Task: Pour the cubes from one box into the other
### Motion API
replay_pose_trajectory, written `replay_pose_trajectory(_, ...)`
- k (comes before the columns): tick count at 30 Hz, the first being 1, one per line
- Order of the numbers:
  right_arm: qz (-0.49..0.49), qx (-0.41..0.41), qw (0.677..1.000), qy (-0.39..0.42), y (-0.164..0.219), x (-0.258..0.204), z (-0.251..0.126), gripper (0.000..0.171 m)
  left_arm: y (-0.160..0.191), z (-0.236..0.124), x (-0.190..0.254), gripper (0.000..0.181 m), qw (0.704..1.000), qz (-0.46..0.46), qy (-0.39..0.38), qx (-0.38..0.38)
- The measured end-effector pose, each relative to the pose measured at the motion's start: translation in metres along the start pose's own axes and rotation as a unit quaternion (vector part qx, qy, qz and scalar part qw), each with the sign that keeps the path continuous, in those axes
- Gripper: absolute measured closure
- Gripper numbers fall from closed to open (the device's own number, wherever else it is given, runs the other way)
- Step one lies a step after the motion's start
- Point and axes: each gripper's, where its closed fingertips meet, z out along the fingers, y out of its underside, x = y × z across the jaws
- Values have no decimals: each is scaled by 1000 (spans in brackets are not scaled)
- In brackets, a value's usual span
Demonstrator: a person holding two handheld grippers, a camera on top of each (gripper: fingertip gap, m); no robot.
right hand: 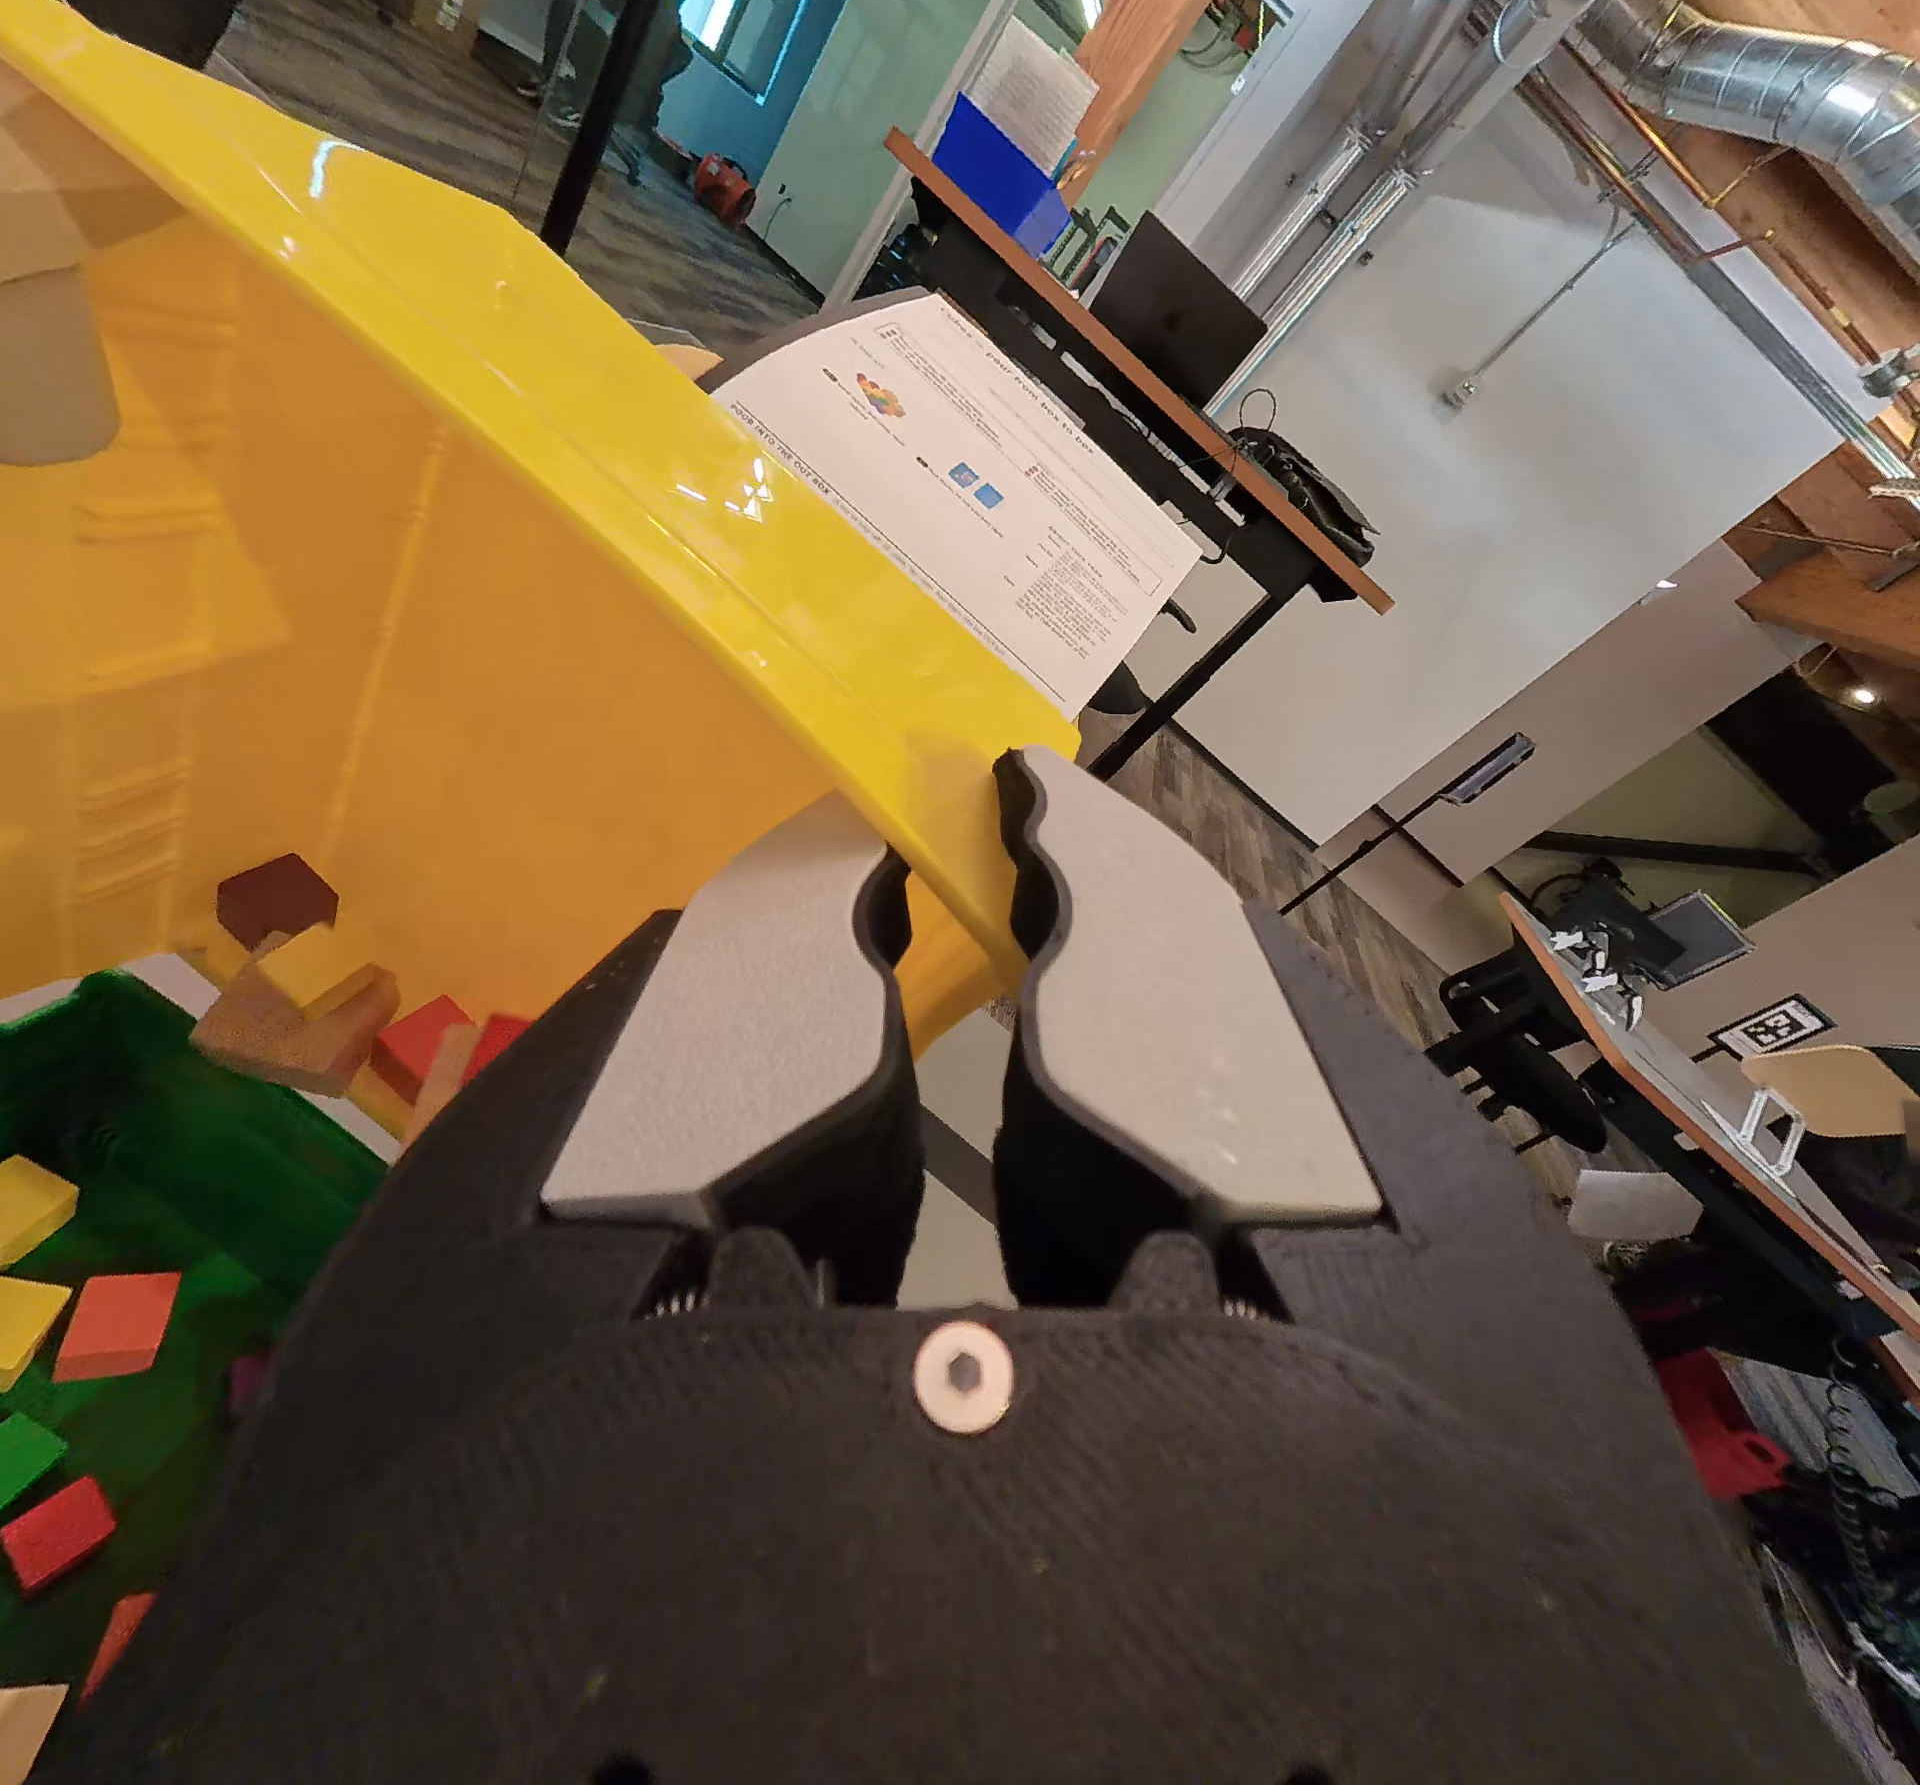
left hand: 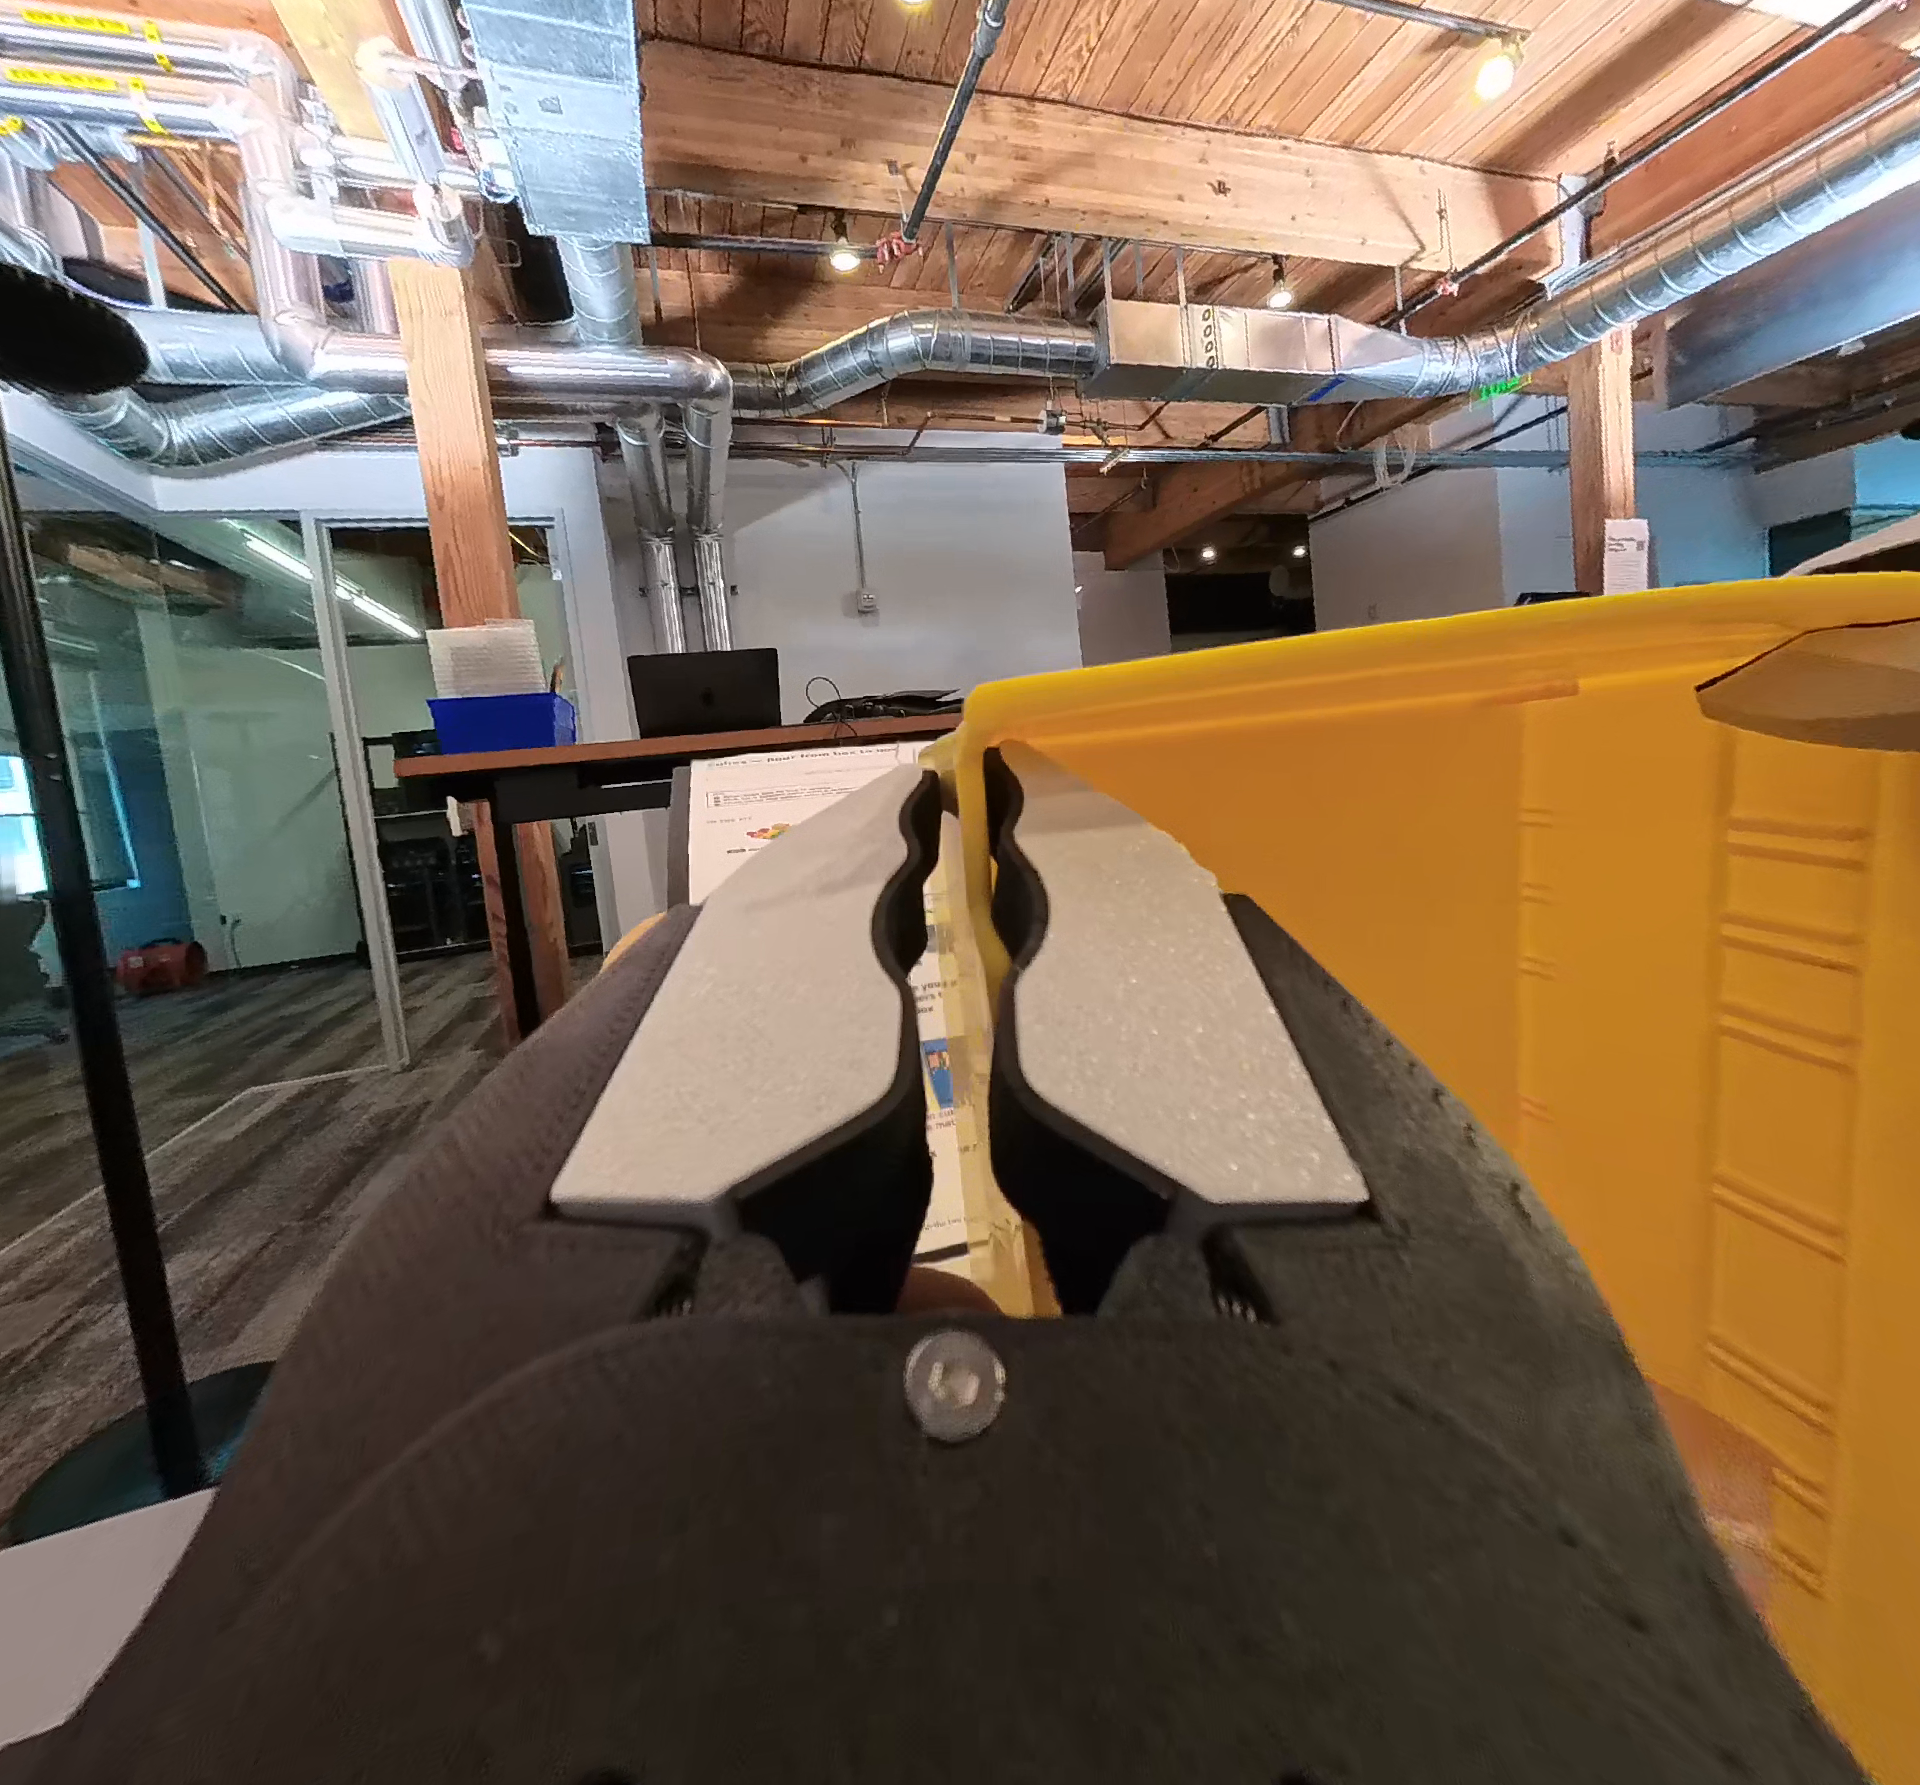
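Clamping a thin yellow wall between its jaws, the left gripper [left hand: 964, 785] holds one side of the yellow box [left hand: 1455, 904], whose ribbed inside fills the right of the left wrist view. The right gripper [right hand: 951, 816] has its jaws closed on the rim of that same box [right hand: 416, 592], seen in the right wrist view lifted and tipped steeply, open mouth down to the lower left. Several cubes [right hand: 275, 894], a dark brown one, a yellow one, a bare wooden one and red ones, sit blurred at the lower lip of the tilted box. Just below that lip lies the green box [right hand: 156, 1112], with yellow, orange, green and red cubes [right hand: 114, 1320] scattered on its floor. Behind the yellow box a white printed sheet [right hand: 966, 488] stands propped upright. Farther off, a wooden desk [right hand: 1143, 374] carries a blue bin [right hand: 997, 166] and an open black laptop [right hand: 1174, 312]. Silver ducts [left hand: 935, 353] run under the wooden ceiling
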Motion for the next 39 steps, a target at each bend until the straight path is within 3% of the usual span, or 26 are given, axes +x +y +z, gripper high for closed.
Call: replay_pose_trajectory(39,-17,32,999,12,-17,-5,-24,161,-22,-23,3,173,999,-5,-8,32)
